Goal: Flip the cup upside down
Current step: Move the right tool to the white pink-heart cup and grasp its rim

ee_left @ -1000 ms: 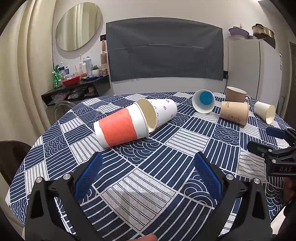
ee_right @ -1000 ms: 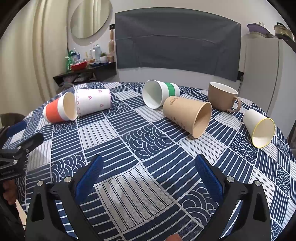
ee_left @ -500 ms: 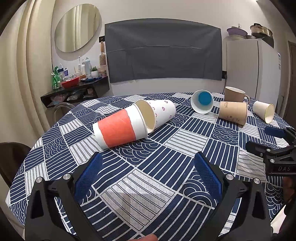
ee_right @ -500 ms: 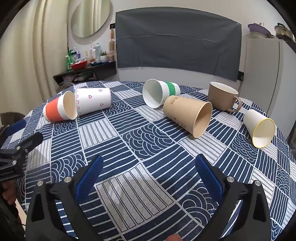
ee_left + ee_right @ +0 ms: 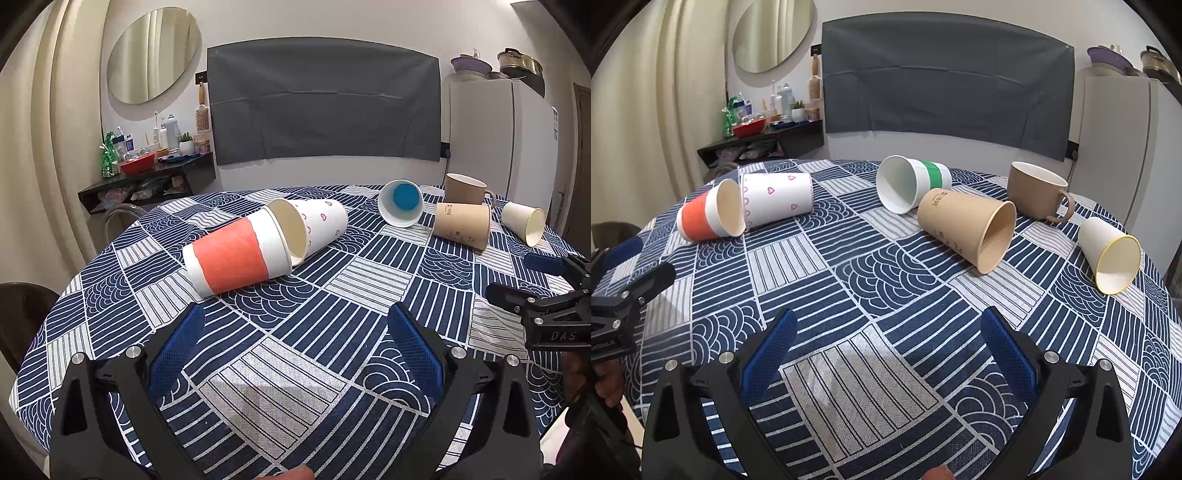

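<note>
Several cups lie on their sides on the round table with a blue-and-white patterned cloth (image 5: 288, 354). An orange-banded cup (image 5: 236, 254) lies nearest my left gripper (image 5: 295, 325), touching a white cup with pink hearts (image 5: 321, 225). A white cup with a green band (image 5: 912, 182), a brown paper cup (image 5: 967, 225) and a white cup with a yellow rim (image 5: 1112, 254) lie further right. A brown mug (image 5: 1038, 192) stands upright. Both grippers are open and empty; my right gripper (image 5: 886, 328) hovers over bare cloth in front of the brown paper cup.
A wall shelf (image 5: 147, 173) with bottles and a red bowl is at the back left. A white fridge (image 5: 498, 140) stands at the back right. A dark chair (image 5: 22, 314) sits by the table's left edge.
Both grippers drifted very slightly; the cups have not moved and the jaws stay open.
</note>
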`<state>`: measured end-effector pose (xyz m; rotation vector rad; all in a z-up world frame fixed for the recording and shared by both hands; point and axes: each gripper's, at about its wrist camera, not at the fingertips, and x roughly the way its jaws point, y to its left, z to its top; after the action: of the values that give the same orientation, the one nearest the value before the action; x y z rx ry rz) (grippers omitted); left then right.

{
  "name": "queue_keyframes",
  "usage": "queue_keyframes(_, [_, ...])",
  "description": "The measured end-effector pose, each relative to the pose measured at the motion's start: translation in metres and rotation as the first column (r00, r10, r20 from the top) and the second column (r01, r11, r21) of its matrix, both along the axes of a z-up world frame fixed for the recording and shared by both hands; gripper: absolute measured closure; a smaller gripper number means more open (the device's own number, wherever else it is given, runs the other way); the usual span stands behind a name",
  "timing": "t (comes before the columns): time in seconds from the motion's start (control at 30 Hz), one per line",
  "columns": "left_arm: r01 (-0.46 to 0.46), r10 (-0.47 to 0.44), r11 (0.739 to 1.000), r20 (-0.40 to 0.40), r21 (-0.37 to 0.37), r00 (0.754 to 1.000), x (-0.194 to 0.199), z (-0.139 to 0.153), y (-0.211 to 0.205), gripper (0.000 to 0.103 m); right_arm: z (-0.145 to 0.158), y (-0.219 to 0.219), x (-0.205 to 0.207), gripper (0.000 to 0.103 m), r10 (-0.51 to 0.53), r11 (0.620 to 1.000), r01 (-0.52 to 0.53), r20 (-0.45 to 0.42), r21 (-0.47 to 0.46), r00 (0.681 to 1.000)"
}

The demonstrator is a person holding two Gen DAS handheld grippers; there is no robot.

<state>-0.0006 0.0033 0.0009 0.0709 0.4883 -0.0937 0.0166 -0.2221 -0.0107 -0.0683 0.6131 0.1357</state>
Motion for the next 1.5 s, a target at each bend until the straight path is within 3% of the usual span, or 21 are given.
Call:
queue_keyframes(0.63, [-0.040,0.040,0.999,0.032,-0.011,0.999,-0.004,0.000,0.005,0.006,0.000,0.005,0.005,0.008,0.003,1.000,-0.004,-0.024,-0.022,1.000])
queue_keyframes(0.9, [-0.045,0.047,0.998,0.042,-0.047,0.998,-0.006,0.001,0.011,0.006,0.001,0.013,0.028,0.008,0.030,1.000,-0.030,-0.126,-0.001,0.992])
queue_keyframes(1.1, [-0.083,0.086,0.990,0.022,-0.113,0.996,-0.004,0.001,0.022,0.006,0.029,0.049,0.056,0.008,0.112,0.992,-0.118,-0.139,-0.042,0.984])
queue_keyframes(1.5, [-0.184,0.187,0.976,0.022,-0.117,0.982,-0.004,-0.001,0.029,0.006,0.047,0.122,0.113,0.009,0.166,0.974,-0.182,-0.123,-0.134,0.978])
